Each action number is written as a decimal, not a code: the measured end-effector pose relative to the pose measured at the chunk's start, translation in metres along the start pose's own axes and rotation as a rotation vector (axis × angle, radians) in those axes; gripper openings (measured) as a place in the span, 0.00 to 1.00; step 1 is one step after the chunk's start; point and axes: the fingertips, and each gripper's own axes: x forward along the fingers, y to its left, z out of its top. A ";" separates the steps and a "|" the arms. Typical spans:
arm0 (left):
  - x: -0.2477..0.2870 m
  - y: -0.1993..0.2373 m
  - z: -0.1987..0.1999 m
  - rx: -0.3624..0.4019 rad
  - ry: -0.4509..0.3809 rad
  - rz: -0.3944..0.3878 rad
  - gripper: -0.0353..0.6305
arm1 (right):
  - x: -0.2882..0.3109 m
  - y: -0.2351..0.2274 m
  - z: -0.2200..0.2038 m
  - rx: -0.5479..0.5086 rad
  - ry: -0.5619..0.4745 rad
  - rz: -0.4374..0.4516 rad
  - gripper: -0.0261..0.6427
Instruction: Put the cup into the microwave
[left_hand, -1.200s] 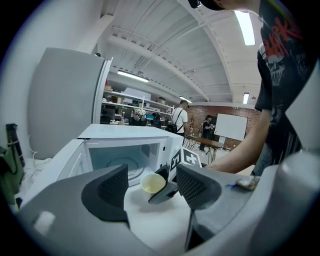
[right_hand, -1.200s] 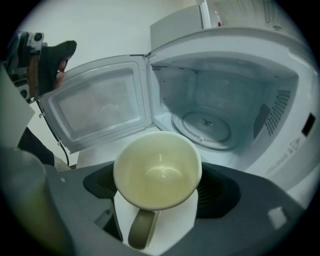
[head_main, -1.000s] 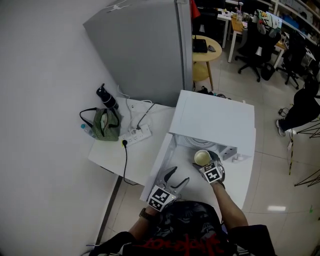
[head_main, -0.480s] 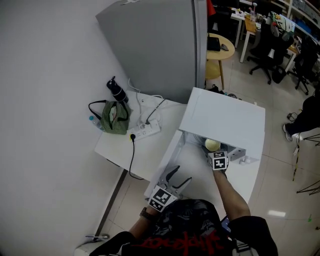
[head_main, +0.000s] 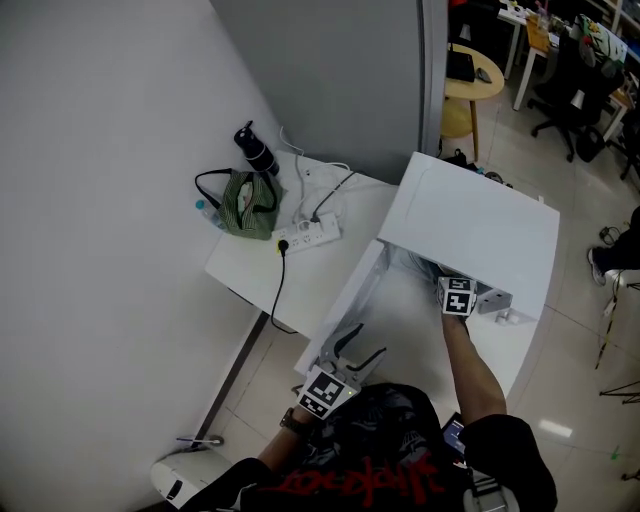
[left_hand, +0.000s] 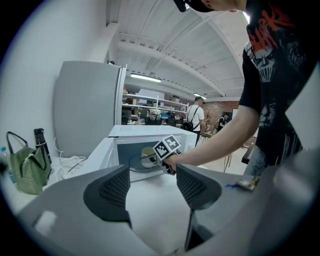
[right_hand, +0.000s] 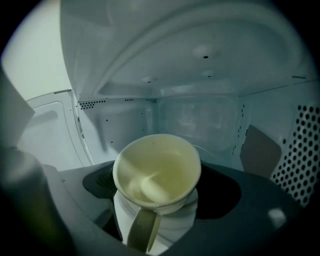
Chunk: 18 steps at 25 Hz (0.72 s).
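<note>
A pale yellow cup (right_hand: 157, 172) with its handle toward the camera sits between the jaws of my right gripper (right_hand: 157, 197), which is shut on it. The cup is inside the white microwave (head_main: 470, 225), with the perforated side walls and back wall around it. In the left gripper view the cup (left_hand: 146, 156) shows just inside the cavity, over the glass turntable (left_hand: 134, 164). In the head view the microwave's top hides the cup; only the right gripper's marker cube (head_main: 459, 296) shows. My left gripper (left_hand: 152, 190) is open with nothing between its jaws, in front of the microwave.
The microwave door (head_main: 345, 300) stands open to the left. On the white table (head_main: 255, 275) lie a green bag (head_main: 243, 203), a black bottle (head_main: 255, 150) and a power strip (head_main: 308, 236). A grey cabinet (head_main: 340, 70) stands behind. Office chairs and a round table (head_main: 470, 80) are at the back right.
My right gripper has carried the cup forward into the microwave; the cup has gone from sight under the microwave's top in the head view. The left gripper has hardly moved.
</note>
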 end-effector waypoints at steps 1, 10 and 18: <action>-0.001 0.000 -0.001 0.001 0.004 0.007 0.48 | 0.002 -0.002 0.001 0.004 -0.009 -0.008 0.72; -0.006 0.000 -0.005 0.008 0.025 0.043 0.48 | 0.014 -0.024 0.016 0.046 -0.113 -0.111 0.71; -0.005 -0.001 -0.001 -0.005 0.041 0.042 0.48 | 0.012 -0.028 0.015 0.102 -0.150 -0.057 0.72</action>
